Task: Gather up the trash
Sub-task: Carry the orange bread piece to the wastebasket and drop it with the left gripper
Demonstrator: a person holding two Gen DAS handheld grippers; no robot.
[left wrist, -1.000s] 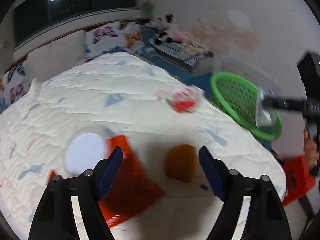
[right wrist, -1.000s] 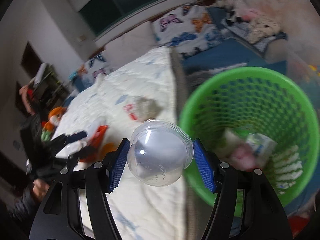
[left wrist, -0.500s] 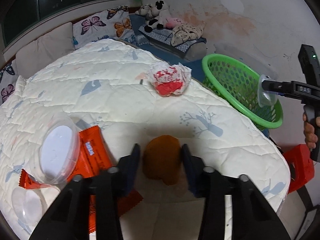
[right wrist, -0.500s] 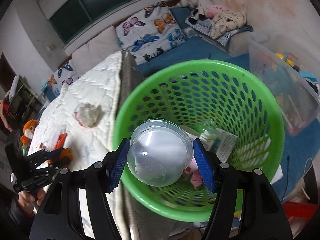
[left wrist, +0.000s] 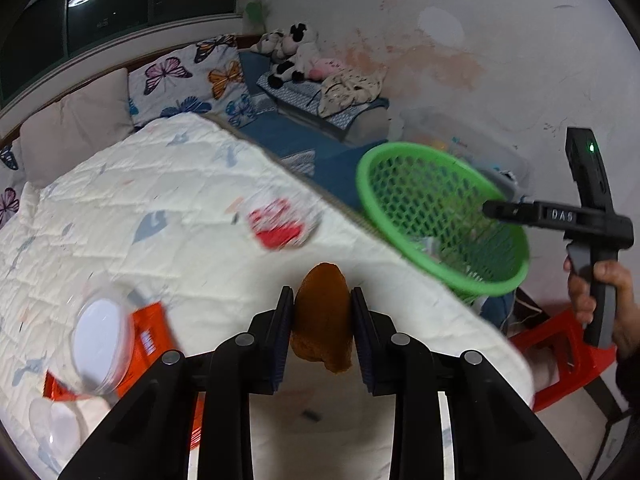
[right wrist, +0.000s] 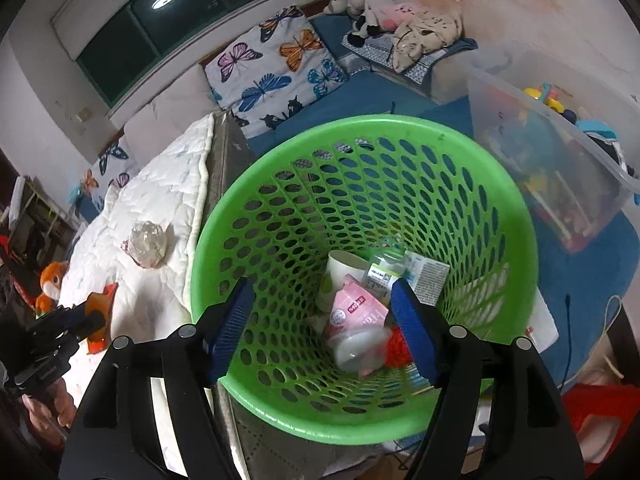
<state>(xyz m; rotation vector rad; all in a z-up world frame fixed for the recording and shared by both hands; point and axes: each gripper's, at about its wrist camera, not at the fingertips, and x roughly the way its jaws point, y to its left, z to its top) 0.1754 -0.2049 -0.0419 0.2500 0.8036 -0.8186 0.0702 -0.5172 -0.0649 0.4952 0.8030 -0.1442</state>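
Note:
My left gripper [left wrist: 322,318] is shut on a brown bread-like lump [left wrist: 323,320] and holds it just above the white quilted bed [left wrist: 168,184]. My right gripper [right wrist: 322,322] is open and empty, hanging over the green mesh basket [right wrist: 516,216]. The clear plastic cup [right wrist: 358,350] lies inside the basket among cartons and wrappers. A crumpled red-and-white wrapper [left wrist: 282,226] lies on the bed, also seen in the right wrist view [right wrist: 148,243]. A clear lid [left wrist: 102,344] and an orange-red packet [left wrist: 150,336] lie at the left.
The basket [left wrist: 436,216] stands off the bed's right edge, beside a red stool [left wrist: 560,354]. A clear storage bin [right wrist: 552,168] with toys stands behind the basket. Butterfly pillows [left wrist: 184,80] and plush toys [left wrist: 292,54] lie at the back.
My left gripper closed on the brown lump and lifted it off the bed. My right gripper opened over the basket and the clear cup dropped in.

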